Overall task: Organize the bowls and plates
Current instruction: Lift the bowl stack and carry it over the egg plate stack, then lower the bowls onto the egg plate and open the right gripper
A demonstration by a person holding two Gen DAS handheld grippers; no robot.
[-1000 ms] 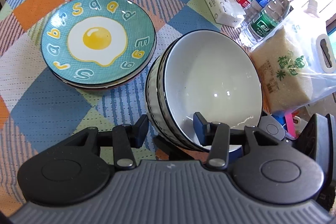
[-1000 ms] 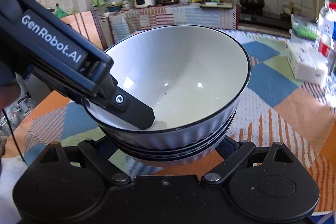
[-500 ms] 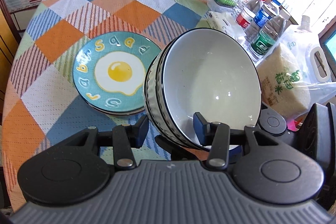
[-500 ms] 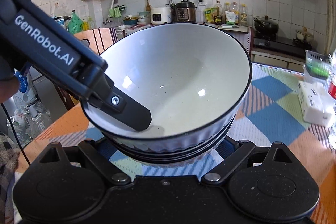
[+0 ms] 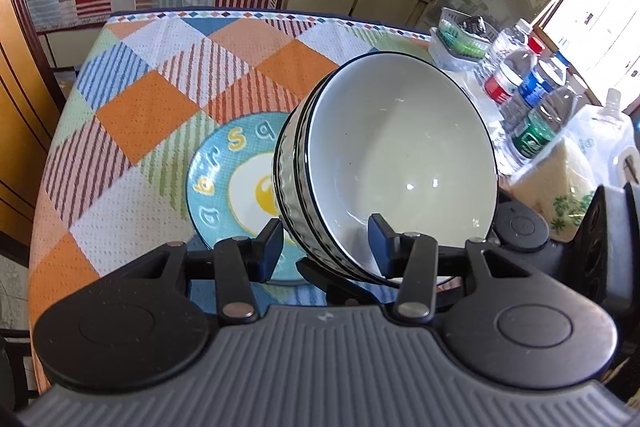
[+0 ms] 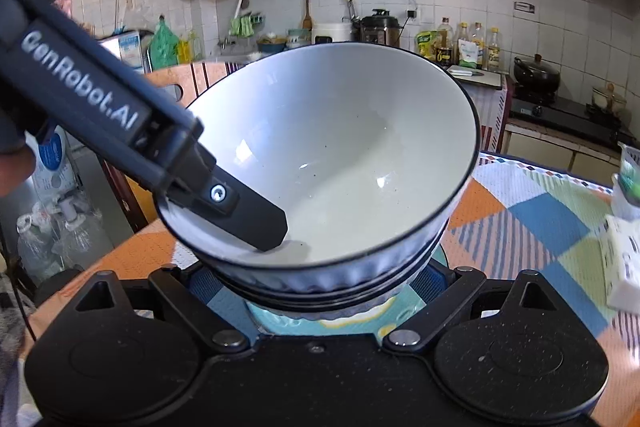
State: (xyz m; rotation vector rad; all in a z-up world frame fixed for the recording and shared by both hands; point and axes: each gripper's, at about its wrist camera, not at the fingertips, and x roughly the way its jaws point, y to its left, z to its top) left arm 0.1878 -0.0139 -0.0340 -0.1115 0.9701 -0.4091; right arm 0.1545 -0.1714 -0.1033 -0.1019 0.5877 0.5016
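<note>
A stack of white ribbed bowls (image 5: 400,163) with dark rims is held in the air, tilted, above the teal fried-egg plates (image 5: 224,179) on the checked tablecloth. My left gripper (image 5: 326,247) is shut on the stack's near rim, one finger inside the top bowl. In the right wrist view the bowl stack (image 6: 344,163) sits between my right gripper's fingers (image 6: 320,291), which grip its base from the sides; a teal plate (image 6: 352,319) shows just beneath. The left gripper's finger (image 6: 256,219) reaches into the bowl there.
Water bottles (image 5: 528,95), a rice bag (image 5: 560,179), a white box (image 6: 624,259) and a green basket (image 5: 460,35) stand along the table's right side. The tablecloth (image 5: 152,115) stretches left and far. A kitchen counter lies beyond.
Both grippers have lifted the bowl stack higher and carried it left over the fried-egg plates. The plates now lie partly behind the bowls.
</note>
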